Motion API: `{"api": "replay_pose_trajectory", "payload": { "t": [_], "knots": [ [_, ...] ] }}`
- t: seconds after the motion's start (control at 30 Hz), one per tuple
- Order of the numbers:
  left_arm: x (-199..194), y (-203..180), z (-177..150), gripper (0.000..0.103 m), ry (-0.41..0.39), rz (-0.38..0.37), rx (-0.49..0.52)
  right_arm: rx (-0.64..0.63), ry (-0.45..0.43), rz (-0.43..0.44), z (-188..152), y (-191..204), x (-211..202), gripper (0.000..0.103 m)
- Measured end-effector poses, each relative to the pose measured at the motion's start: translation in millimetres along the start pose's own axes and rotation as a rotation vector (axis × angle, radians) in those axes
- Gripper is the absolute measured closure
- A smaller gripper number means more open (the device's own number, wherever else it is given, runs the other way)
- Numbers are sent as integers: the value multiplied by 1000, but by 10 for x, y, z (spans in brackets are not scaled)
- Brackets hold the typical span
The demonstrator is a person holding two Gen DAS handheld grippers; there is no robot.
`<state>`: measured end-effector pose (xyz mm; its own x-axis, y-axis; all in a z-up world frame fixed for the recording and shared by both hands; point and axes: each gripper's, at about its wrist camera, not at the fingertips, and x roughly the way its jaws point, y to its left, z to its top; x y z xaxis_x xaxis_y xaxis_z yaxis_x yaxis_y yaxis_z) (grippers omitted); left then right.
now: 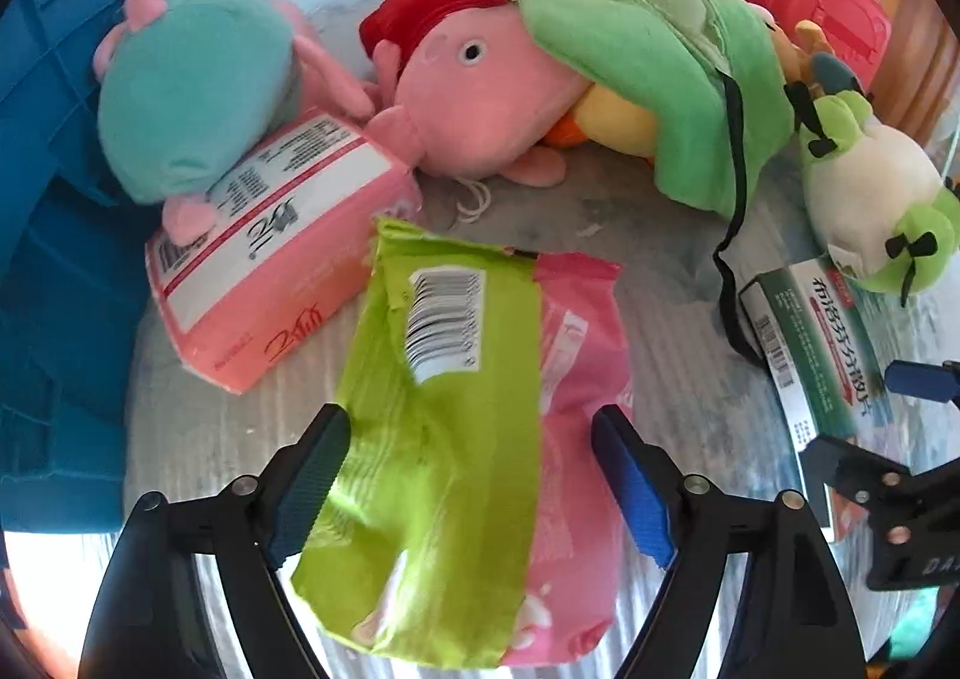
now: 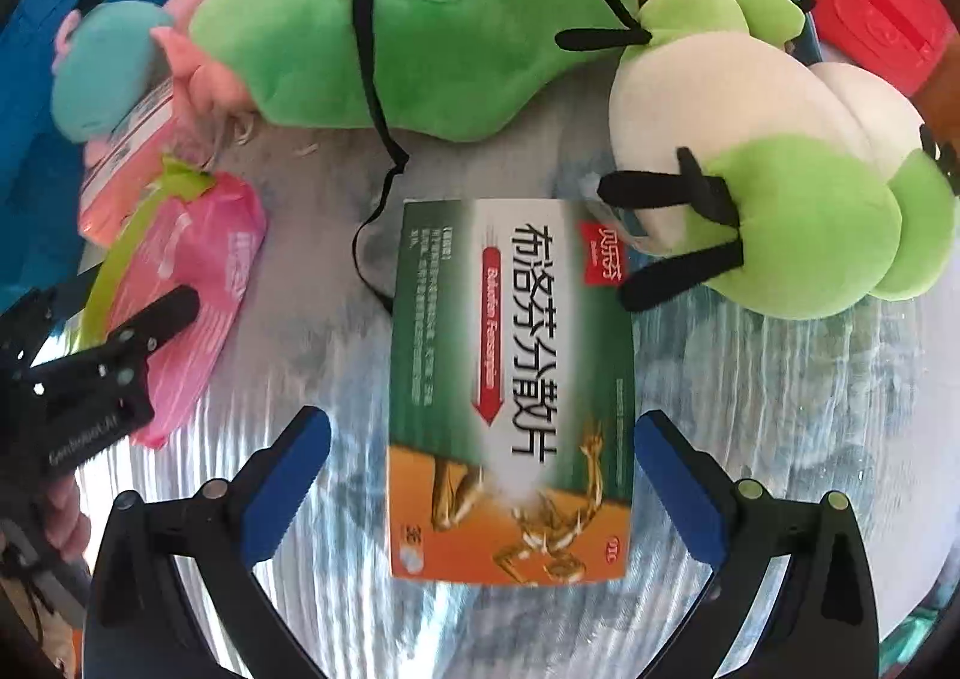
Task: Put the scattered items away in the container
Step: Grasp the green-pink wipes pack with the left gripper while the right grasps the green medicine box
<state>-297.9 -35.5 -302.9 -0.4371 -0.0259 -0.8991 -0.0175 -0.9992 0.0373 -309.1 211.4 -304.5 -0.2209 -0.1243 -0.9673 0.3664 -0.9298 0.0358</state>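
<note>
Lime-green and pink crinkled foil makes up the flat snack packet point(image 1: 456, 439), which lies on the grey mottled counter point(image 1: 660, 319) directly between the blue-padded fingers of the left claw point(image 1: 474, 475). That claw is spread wide, one pad on each side of the packet and neither touching it, which looks like a line-up for pinching the packet across its width.

Just behind the packet sits the pink rectangular soft-wrapped tissue pack point(image 1: 270, 259), with the teal and pink round plush toy point(image 1: 198, 96) resting on top of it. Behind and to the left of the packet stands the blue slatted plastic crate point(image 1: 54, 199), presumably the container, so the packet has only a short way to go.

To the right of the packet lies the green, white and orange cardboard medicine box point(image 2: 510, 391), flat and face up. The right claw point(image 2: 480, 487) straddles its near end, also wide and out of contact; the flat box probably needs a grip across its long edges. Beyond the packet are the pink pig plush point(image 1: 480, 96), half covered by the green fabric plush point(image 1: 648, 78), and the green and white frog plush point(image 2: 768, 187) touching the box's far corner.
</note>
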Motion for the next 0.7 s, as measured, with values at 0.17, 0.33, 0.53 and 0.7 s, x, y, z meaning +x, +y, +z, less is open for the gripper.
{"api": "replay_pose_trajectory", "payload": {
  "t": [0.17, 0.33, 0.53, 0.7],
  "knots": [
    [62, -186, -59, 1, -19, 4, 113, 14, 16, -16, -85, -20, 62, 0],
    [162, -217, -96, 0, -47, 85, 159, 3, 28, -39, -161, -20, 194, 0],
    [121, -69, -103, 23, -62, 105, 142, 7, -23, -43, -169, 19, 234, 0],
    [55, 79, -79, 41, -64, 101, 98, -12, -41, -36, -162, 38, 165, 16]
  ]
}}
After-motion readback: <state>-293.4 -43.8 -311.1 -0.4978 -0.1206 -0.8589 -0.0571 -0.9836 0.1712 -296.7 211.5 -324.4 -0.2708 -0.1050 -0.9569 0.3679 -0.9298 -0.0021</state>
